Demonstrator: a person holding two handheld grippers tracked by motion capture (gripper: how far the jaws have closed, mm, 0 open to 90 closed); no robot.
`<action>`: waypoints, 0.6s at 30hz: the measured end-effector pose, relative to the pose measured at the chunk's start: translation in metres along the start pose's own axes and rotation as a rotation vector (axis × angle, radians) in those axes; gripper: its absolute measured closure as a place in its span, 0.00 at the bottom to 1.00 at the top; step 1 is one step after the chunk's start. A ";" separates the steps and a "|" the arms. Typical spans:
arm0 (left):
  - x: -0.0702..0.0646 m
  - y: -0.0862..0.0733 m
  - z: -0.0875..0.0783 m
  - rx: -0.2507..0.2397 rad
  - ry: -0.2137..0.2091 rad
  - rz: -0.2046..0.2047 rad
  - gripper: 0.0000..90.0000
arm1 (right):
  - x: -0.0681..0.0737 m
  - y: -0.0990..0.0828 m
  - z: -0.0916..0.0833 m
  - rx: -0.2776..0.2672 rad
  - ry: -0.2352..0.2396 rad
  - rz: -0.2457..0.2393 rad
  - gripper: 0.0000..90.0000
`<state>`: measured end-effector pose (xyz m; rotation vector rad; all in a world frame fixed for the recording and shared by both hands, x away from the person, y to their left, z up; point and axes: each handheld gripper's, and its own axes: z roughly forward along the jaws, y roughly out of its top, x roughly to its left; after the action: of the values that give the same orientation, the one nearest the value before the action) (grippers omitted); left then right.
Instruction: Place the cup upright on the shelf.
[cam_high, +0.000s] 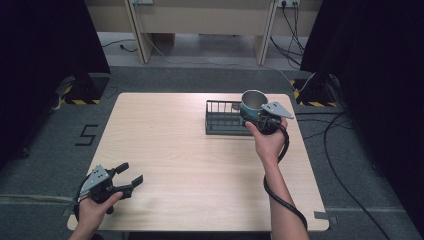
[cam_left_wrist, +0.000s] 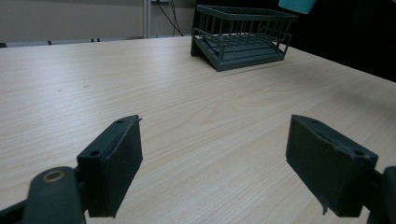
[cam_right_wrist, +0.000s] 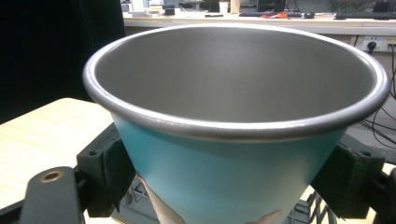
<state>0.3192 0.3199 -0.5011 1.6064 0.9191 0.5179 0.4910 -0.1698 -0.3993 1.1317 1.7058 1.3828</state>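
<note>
Teal metal cup with a rolled steel rim (cam_high: 252, 103): upright, mouth up, axis near vertical, clamped at its sides between the right gripper's (cam_high: 256, 116) jaws above the dark wire rack (cam_high: 224, 118) at the pale wooden table's (cam_high: 200, 165) far right. The right gripper view shows its bare grey interior. Left gripper (cam_high: 129, 175): near-left corner, low over the table, jaws wide apart, holding nothing.

High view: overhead, facing forward-down on table (cam_high: 200, 165). Gripper views: low, close, along jaws; all share the wire rack (cam_high: 223, 120).
</note>
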 end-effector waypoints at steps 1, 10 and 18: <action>0.000 0.000 0.000 0.000 0.000 0.002 0.20 | 0.000 0.001 0.001 -0.001 0.000 0.000 0.20; 0.000 0.000 0.000 -0.002 -0.002 0.000 0.20 | -0.001 0.005 0.010 0.002 -0.004 0.002 0.20; 0.000 0.000 0.000 -0.002 -0.003 -0.001 0.20 | -0.002 0.006 0.017 0.008 -0.008 0.008 0.20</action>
<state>0.3191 0.3196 -0.5010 1.6042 0.9172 0.5151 0.5078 -0.1646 -0.3972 1.1487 1.7037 1.3757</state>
